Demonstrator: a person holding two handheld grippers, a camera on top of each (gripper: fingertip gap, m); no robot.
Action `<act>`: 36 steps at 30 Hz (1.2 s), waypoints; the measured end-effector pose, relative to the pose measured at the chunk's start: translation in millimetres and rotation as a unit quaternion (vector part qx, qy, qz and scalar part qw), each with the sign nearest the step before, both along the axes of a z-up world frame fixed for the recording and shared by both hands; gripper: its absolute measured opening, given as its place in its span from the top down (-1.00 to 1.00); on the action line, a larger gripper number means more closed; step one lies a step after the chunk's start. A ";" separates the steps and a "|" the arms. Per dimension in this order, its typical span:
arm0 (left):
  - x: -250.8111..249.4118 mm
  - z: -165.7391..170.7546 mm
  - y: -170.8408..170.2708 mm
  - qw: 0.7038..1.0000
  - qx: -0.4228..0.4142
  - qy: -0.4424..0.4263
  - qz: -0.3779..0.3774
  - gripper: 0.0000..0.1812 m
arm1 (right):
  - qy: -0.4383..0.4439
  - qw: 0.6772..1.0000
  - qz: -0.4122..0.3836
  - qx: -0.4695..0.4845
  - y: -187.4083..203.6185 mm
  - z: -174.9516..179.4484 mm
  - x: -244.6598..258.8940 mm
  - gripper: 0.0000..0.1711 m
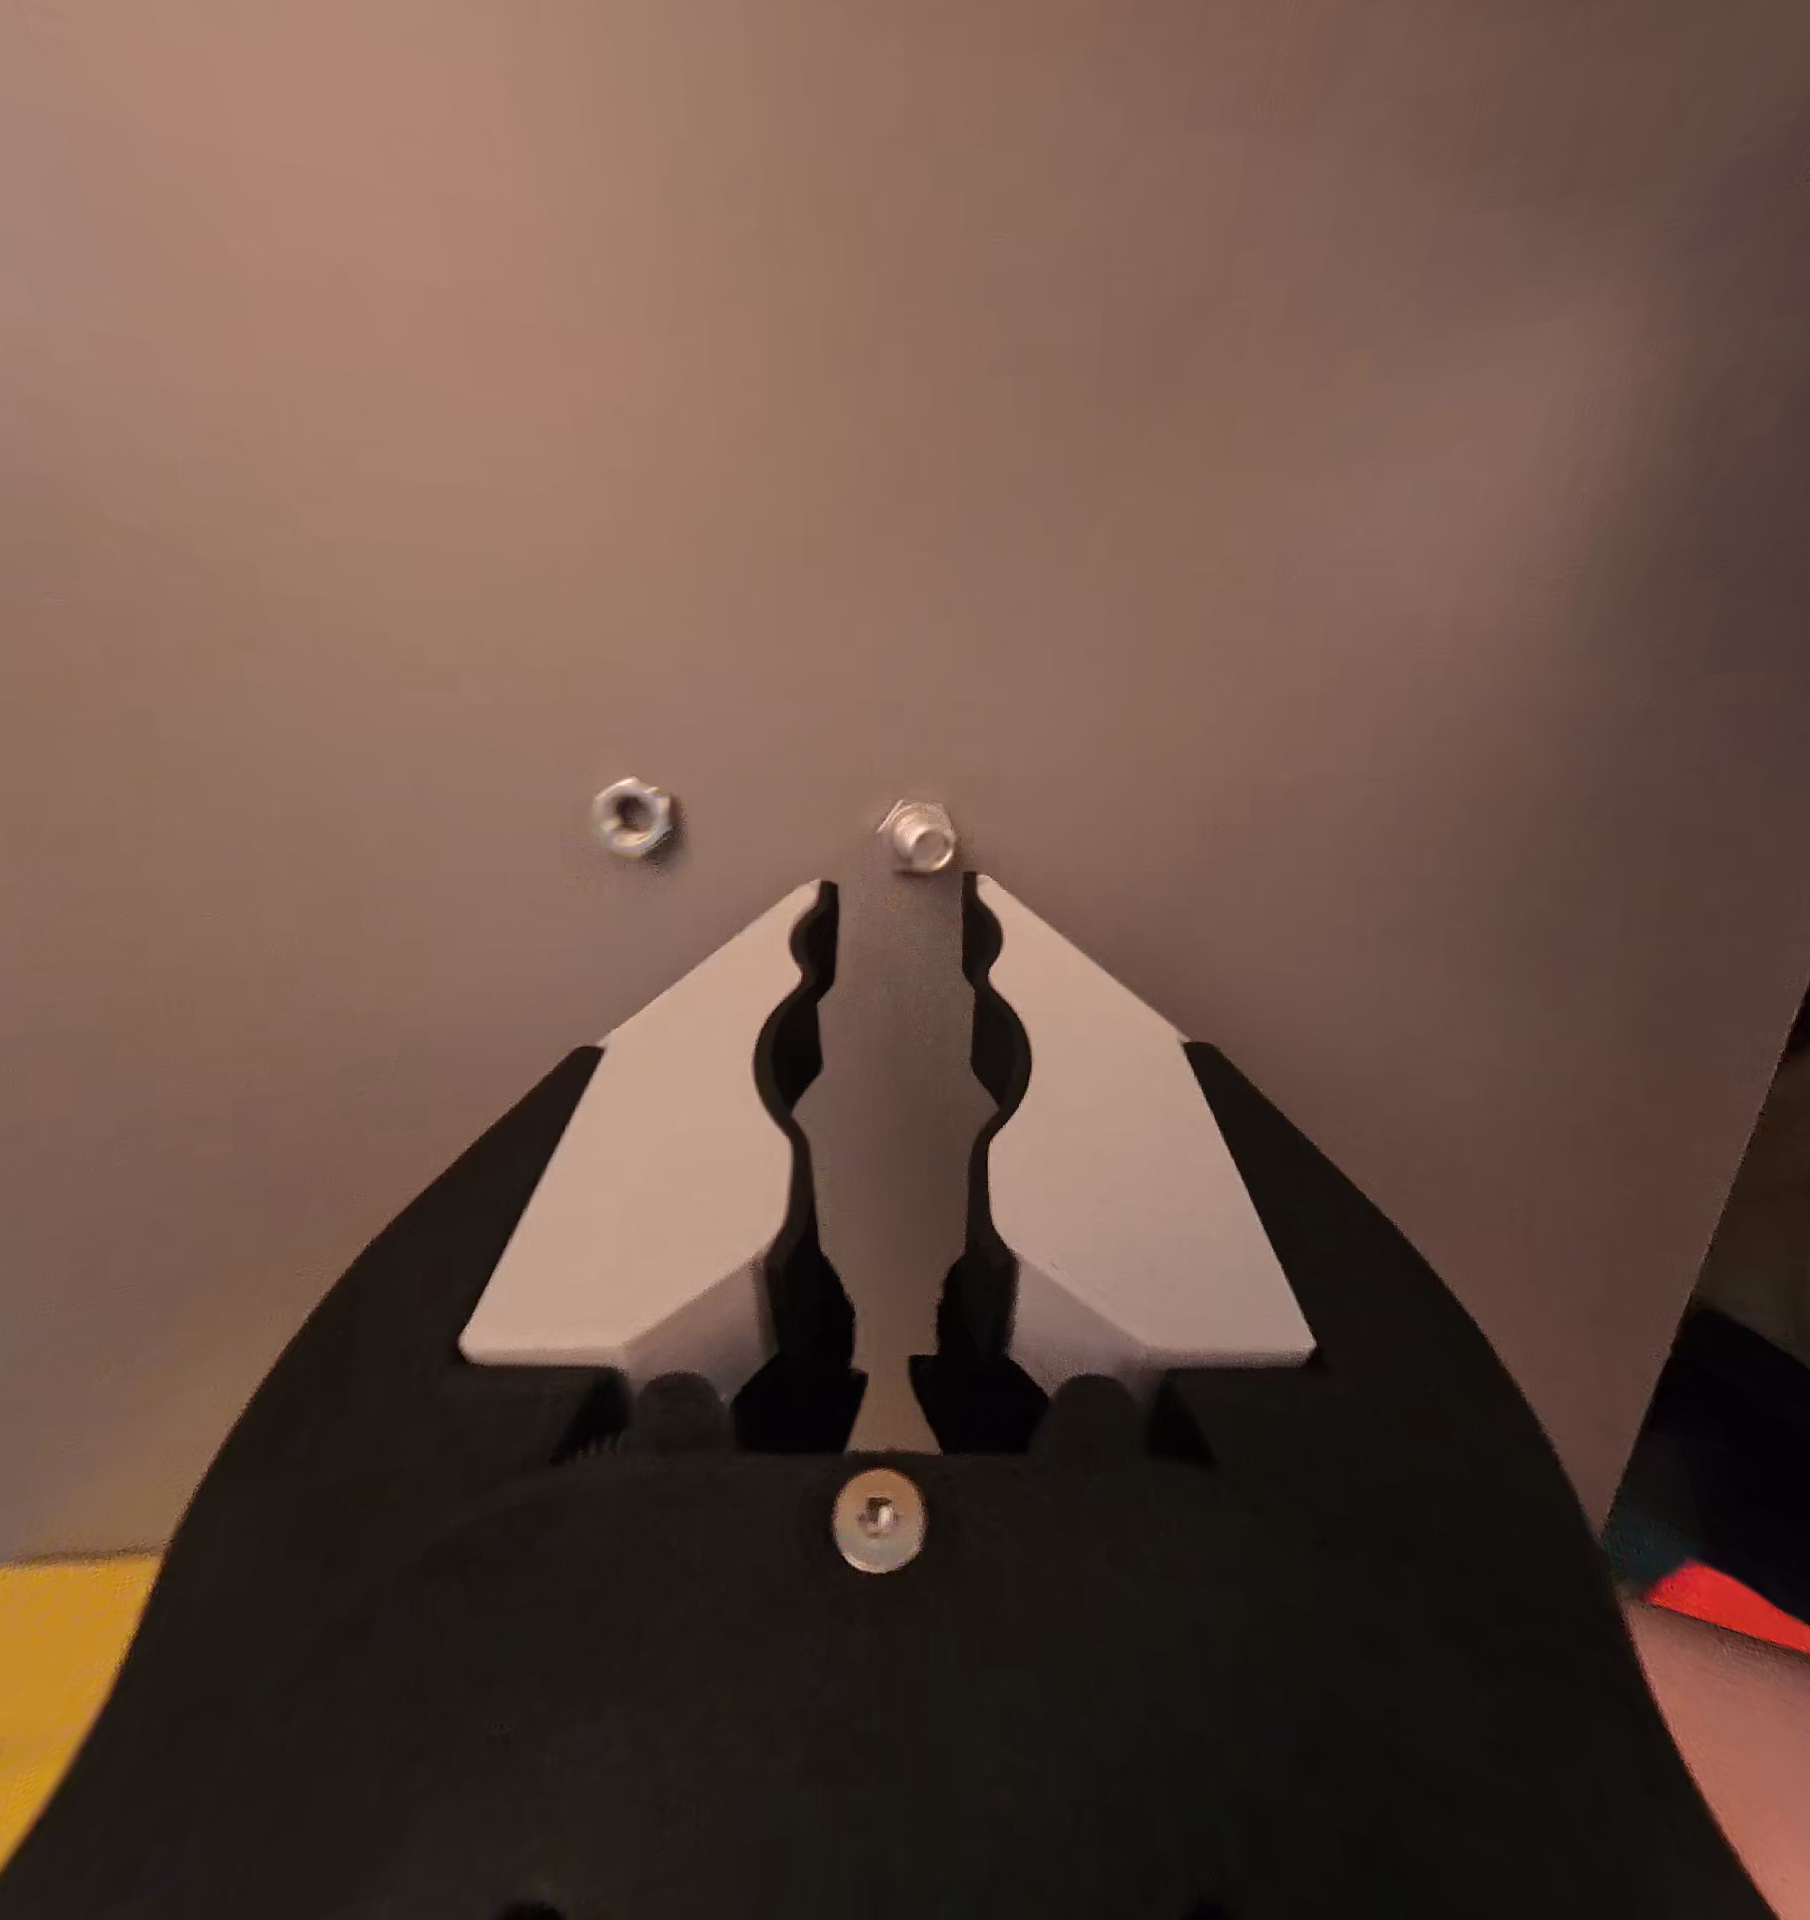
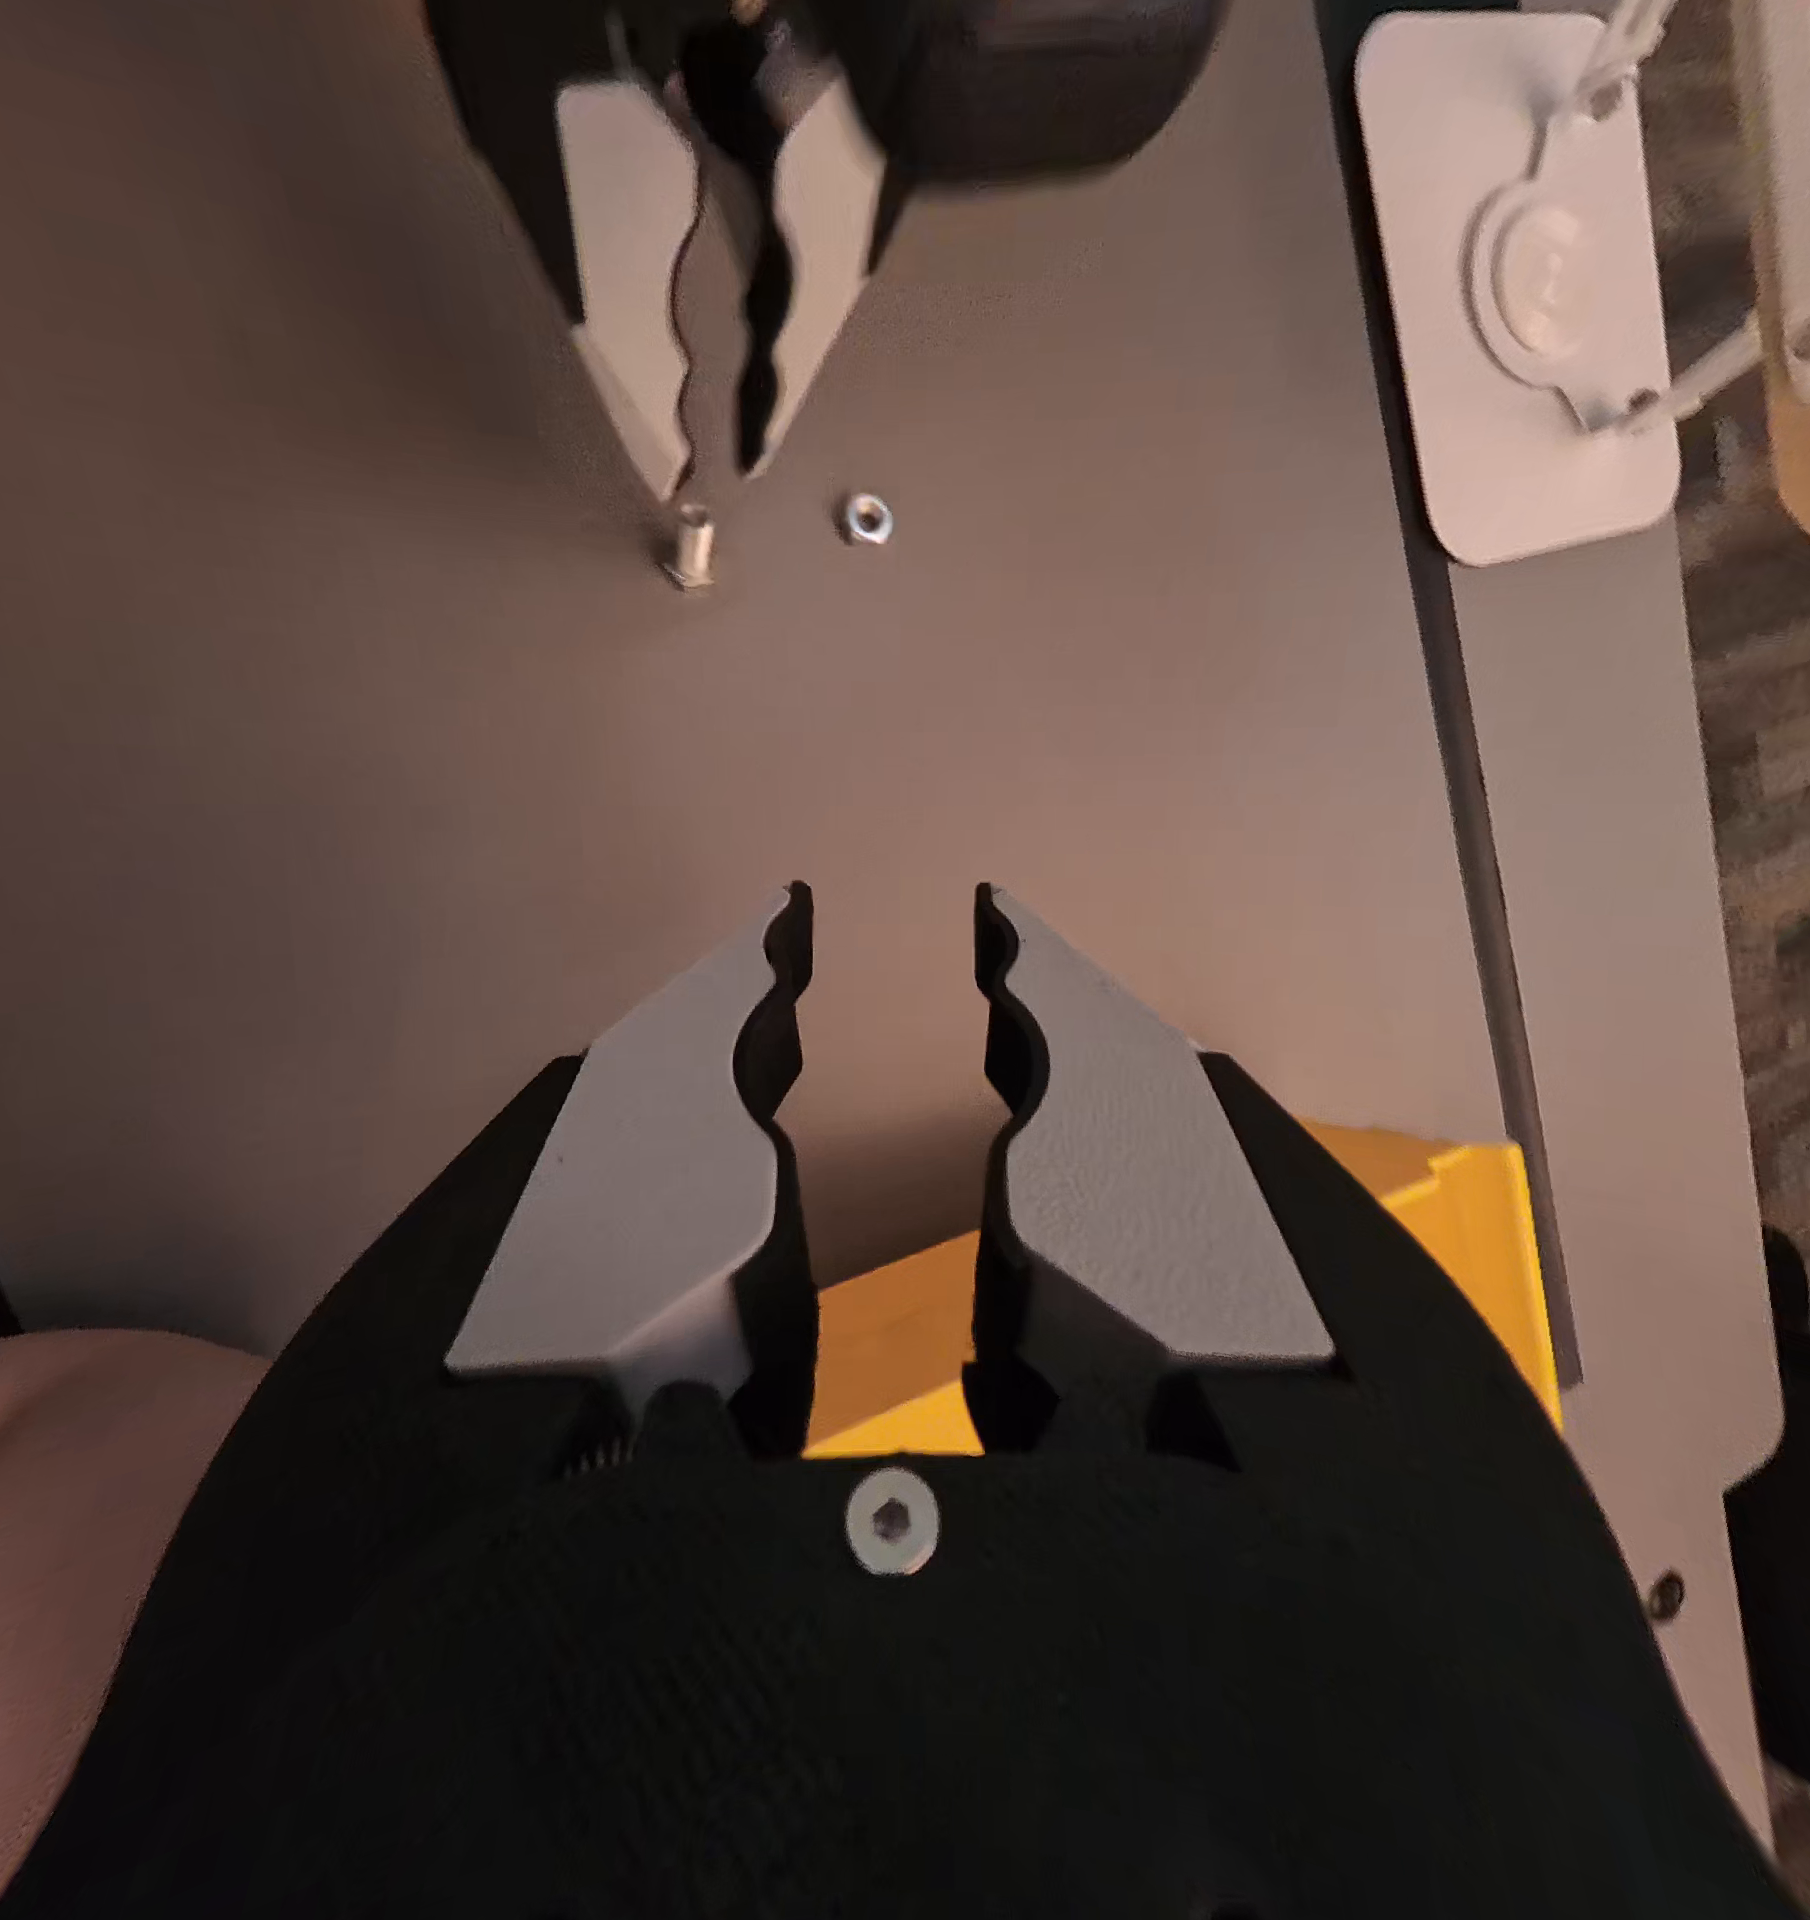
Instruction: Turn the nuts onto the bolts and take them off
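Two small silver pieces sit on the grey bench [image 1: 880, 416] in the left wrist view, and that's where the action is. Over on the left, the loose nut [image 1: 635, 818] lies flat, hole up, on its own with clear bench around it. Moving right, the bolt [image 1: 919, 836] stands on its head, threaded end up, apart from the nut. Just short of it sits the left claw [image 1: 899, 891], tips parted with a narrow gap and nothing between them, the bolt right off the opening and closer to the right-hand tip. A yellow block [image 1: 28, 1662] peeks in at the bottom left corner, and something red [image 1: 1732, 1610] shows off the bench edge on the right.

Switch to the right wrist view and everything mirrors. The bolt [image 2: 690, 542] is now on the left, tilted a little in this wide lens, with the left claw [image 2: 712, 473] coming in from the top, its tips just above it. To the right of that, the nut [image 2: 863, 518]. Down centre, the right claw [image 2: 893, 896] is spread open, holding nothing, well back from both pieces. The yellow block [image 2: 1400, 1226] lies under and behind its fingers. Far right, a white plate-shaped stand base [image 2: 1503, 312] rests at the bench's edge.
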State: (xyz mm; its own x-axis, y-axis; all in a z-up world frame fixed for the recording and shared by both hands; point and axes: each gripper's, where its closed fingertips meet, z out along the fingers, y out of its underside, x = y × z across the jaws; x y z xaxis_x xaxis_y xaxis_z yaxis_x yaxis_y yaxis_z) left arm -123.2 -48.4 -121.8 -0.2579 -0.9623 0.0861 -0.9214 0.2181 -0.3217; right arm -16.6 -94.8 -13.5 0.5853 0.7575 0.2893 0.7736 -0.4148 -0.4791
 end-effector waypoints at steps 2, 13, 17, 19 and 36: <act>-6.1 22.8 12.1 0.999 0.016 -0.032 0.021 0.72 | 0.003 1.000 0.029 -0.009 1.1 -4.3 -13.5 0.64; -83.2 192.3 58.2 0.932 0.090 -0.310 0.163 0.49 | -0.055 0.979 0.170 -0.098 28.8 -79.5 -96.5 0.63; -109.9 244.3 44.0 0.888 0.060 -0.423 0.169 0.34 | -0.075 0.975 0.185 -0.099 39.8 -99.5 -110.0 0.63; -121.2 262.4 35.3 0.869 0.032 -0.464 0.169 0.31 | -0.076 0.974 0.189 -0.099 44.2 -105.9 -114.7 0.65; -115.8 255.2 29.1 0.874 0.005 -0.458 0.161 0.08 | -0.076 0.974 0.178 -0.117 45.5 -111.4 -108.6 0.89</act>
State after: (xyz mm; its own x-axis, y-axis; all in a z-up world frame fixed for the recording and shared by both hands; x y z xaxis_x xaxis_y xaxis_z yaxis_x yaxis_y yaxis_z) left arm -239.0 -19.3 133.4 0.0706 -0.9972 -0.0232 -0.2918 0.0016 -0.9565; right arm -125.2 -49.3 -124.9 0.2381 0.9601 0.1464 0.9429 -0.1924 -0.2718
